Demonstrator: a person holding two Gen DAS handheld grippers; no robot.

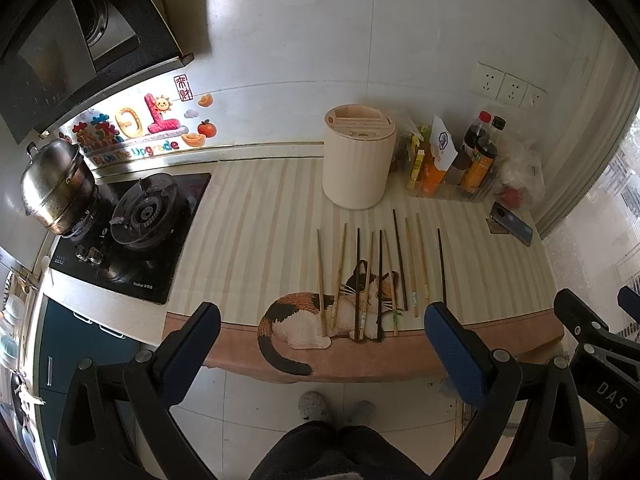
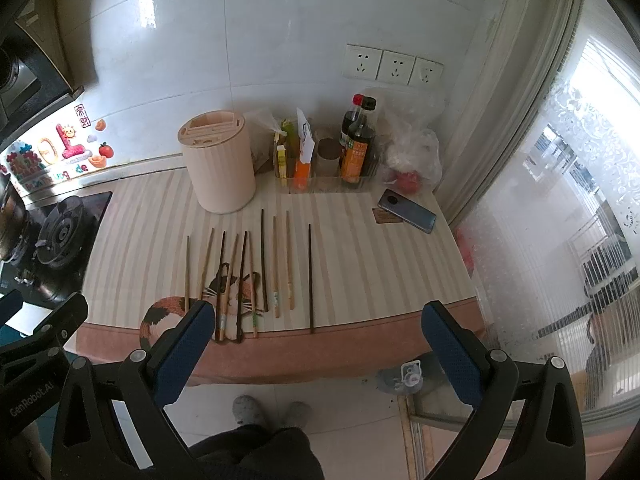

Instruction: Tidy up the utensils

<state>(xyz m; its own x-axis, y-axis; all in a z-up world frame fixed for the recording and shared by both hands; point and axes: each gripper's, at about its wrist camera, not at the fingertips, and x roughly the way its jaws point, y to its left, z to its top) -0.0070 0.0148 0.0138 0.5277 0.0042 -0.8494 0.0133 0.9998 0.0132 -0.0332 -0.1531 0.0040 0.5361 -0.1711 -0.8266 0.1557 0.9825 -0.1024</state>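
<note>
Both tongs hang over the floor in front of the table edge, w/ nothing between the blue pads. Left tongs stand wide apart; right tongs stand wide apart too. Below them: a person's dark trouser legs and grey slippers on the floor tiles, legs cut off by the frame bottom.

Chopsticks lie flat in a loose row on the striped cat-print mat covering the table, approx. ten of them, light wood and dark mixed. Long axes all run near edge to back wall, roughly parallel, a few slightly fanned. Near ends reach the pink border of the mat; far ends point toward the round cream holder, which stands upright behind them, near but apart. One dark stick lies alone at the right of the row.

In the right wrist view the left finger covers the near ends of the leftmost sticks. Thick vs. thin ends: hard to tell at this res. Slots in the holder top are visible, contents can't be made out.

Bottles and packets sit in a clear tray beside the holder; a phone lies right of the row. Stove and a steel pot stand at far left.
</note>
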